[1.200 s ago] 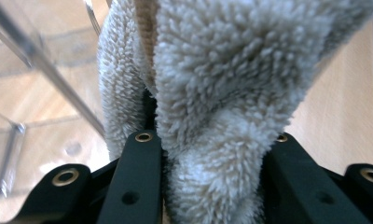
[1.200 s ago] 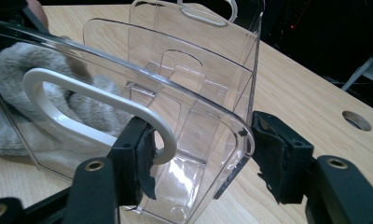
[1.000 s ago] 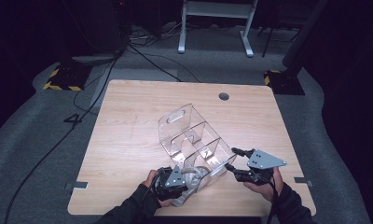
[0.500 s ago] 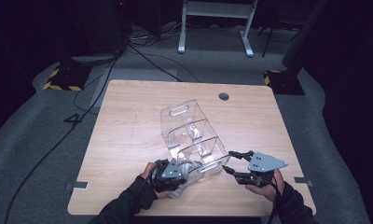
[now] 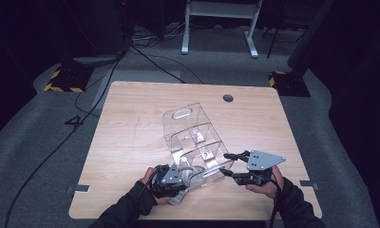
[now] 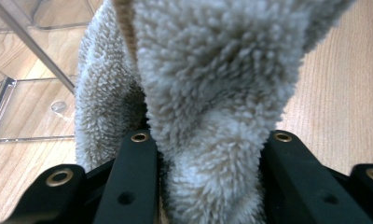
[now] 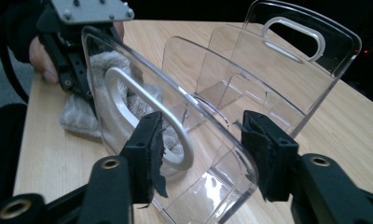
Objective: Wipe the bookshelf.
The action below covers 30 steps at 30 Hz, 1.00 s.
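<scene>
Towel [image 6: 212, 93], one fluffy beige cloth, sits clenched in the left gripper [image 5: 176, 176] against one clear acrylic divided organizer [image 5: 197, 140] near the table's [image 5: 131, 118] front edge; right gripper's [image 7: 201, 149] jaws, just closing, straddle its end wall without pressing it.

Towel [image 5: 184, 178] against organizer's [image 5: 193, 135] near end, on table [image 5: 126, 123].

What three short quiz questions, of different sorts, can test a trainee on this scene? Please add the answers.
1. True or false: the left gripper is shut on the towel.
2. What straddles the clear organizer's end wall? A) right gripper B) a hand C) a cable
3. What is the table made of?

Key: 1 true. 2 A; its jaws have just been closing, wall between them, pads not visibly pressing. 3 wood.
</scene>
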Each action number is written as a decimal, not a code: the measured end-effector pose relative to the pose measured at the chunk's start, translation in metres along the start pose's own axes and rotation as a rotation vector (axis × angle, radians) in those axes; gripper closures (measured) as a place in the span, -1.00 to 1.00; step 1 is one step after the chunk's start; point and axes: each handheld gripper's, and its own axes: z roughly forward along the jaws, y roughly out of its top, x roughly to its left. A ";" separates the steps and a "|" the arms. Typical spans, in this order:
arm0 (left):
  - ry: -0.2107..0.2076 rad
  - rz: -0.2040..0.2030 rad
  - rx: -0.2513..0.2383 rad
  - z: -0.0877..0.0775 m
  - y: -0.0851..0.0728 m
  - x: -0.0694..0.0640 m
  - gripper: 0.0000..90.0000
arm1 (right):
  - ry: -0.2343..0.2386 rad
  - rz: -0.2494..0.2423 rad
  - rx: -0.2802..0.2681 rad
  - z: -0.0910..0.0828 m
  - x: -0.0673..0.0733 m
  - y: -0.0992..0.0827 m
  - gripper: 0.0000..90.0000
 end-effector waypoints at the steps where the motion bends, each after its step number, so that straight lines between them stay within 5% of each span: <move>1: 0.002 0.006 0.001 0.000 0.000 0.000 0.53 | -0.006 0.002 0.002 0.000 0.001 0.000 0.08; 13: 0.068 0.030 0.001 0.007 0.003 0.021 0.52 | -0.018 0.037 -0.008 -0.004 0.003 -0.002 0.37; 21: 0.126 -0.043 -0.008 0.007 0.003 0.044 0.52 | -0.006 0.045 0.006 0.000 0.008 0.000 0.65; 26: 0.129 -0.053 -0.001 -0.001 -0.001 0.041 0.53 | 0.008 0.050 0.013 0.003 0.012 0.004 0.73; 30: 0.115 -0.076 -0.021 -0.024 -0.010 0.028 0.54 | 0.011 0.055 0.018 0.007 0.017 0.008 0.75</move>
